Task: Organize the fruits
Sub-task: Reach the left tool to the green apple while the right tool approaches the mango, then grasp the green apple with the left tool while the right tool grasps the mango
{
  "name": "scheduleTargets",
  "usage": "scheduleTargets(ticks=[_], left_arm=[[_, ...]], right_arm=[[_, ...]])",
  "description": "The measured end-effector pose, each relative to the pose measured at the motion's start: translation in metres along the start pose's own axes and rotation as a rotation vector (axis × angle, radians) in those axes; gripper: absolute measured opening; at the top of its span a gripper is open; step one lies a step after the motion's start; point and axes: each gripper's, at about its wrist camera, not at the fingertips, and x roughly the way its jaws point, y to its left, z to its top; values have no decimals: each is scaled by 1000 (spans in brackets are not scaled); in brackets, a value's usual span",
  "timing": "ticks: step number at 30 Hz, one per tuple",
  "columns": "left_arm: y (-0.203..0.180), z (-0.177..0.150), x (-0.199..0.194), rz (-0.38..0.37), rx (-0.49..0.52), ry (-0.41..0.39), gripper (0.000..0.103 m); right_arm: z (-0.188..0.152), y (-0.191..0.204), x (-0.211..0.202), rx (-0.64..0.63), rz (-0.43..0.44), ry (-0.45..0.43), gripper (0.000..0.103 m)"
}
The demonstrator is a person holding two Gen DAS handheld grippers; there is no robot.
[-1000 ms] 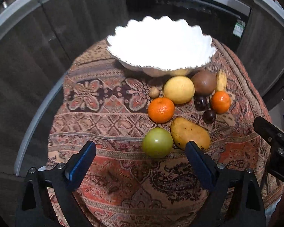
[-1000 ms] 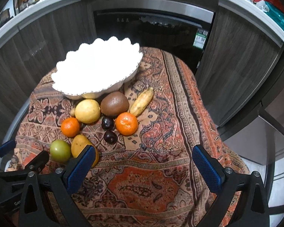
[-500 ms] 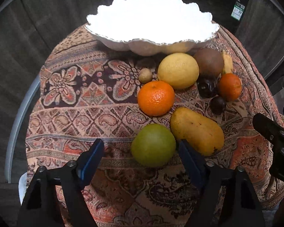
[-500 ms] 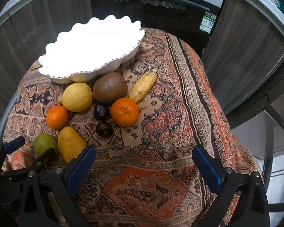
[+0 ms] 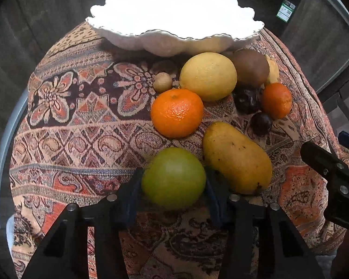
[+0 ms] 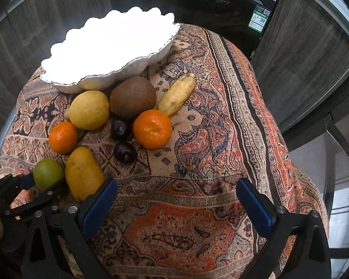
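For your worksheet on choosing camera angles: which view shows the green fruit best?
The left wrist view: the green fruit fills the lower centre, large and sharp, between the closing left tongs, beside the mango. The right wrist view shows it only small at the left edge, its lower part hidden by the tongs.

Place: home kitchen
Signs: dark built-in oven (image 6: 197, 7), wood-grain cabinets (image 6: 302, 53), patterned tablecloth (image 6: 221, 116), fruit bowl (image 6: 114, 46)

The right tool (image 6: 176, 205) hangs wide open over the patterned cloth (image 6: 221, 121), with the yellow mango (image 6: 82, 172) just beside its left finger.
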Motion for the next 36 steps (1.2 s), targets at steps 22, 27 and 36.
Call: scheduleTargets(ticks=[22,27,36], left_arm=[[64,-34,-48,92,-182,-71,48],[78,-37,-51,113,-203,-80,48],[82,-37,-45,114,-217,-70,48]], right_arm=[[9,64,-10,-148,105,-80,103],[8,80,0,-188,129,-56,94],[1,95,26,-255,144,2,81]])
